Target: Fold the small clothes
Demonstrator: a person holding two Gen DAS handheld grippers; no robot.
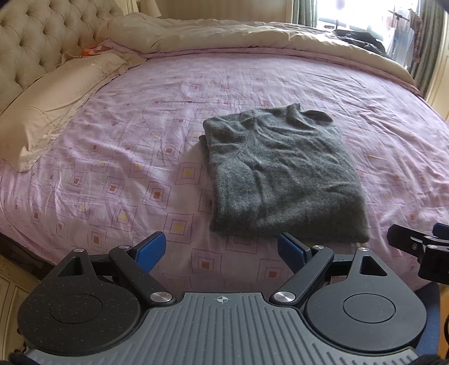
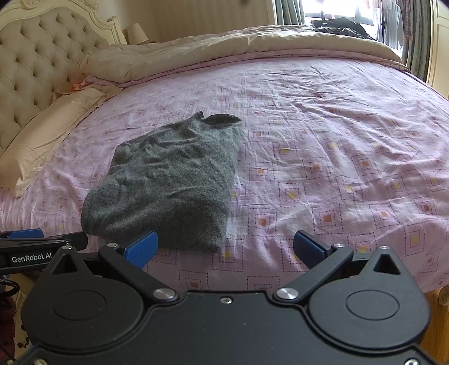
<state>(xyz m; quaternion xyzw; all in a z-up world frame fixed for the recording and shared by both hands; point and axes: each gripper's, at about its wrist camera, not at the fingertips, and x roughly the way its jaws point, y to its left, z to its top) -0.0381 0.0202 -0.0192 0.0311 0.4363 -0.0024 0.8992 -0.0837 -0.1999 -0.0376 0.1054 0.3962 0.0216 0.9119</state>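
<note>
Both my jaws spread wide, nothing pinched. Left gripper [image 1: 221, 250] hovers over the near edge of the bed [image 1: 112, 157]; right gripper [image 2: 226, 248] just beside it, also over the near edge. In the right wrist view the left gripper shows at 9 o'clock; in the left wrist view the right gripper pokes in at 3 o'clock.

Grey sweater [image 1: 283, 174] lies folded into a rough rectangle on the sheet, collar at the far end, near edge just ahead of my left jaws. From the left wrist it sits at 1 o'clock, from the right wrist at 11 o'clock [image 2: 171, 179]. Not touching either gripper.

Sheet is pink-lilac with square prints, wrinkled. Beige pillow [image 1: 53, 104] at 10 o'clock, against the tufted cream headboard [image 1: 36, 36]. Beige duvet [image 1: 224, 33] bunched along the far side at 12 o'clock. Dark clothes pile [image 2: 342, 26] on the far corner at 1 o'clock. Bright window [image 1: 353, 14] with green curtains behind; garments hanging at the far right.
</note>
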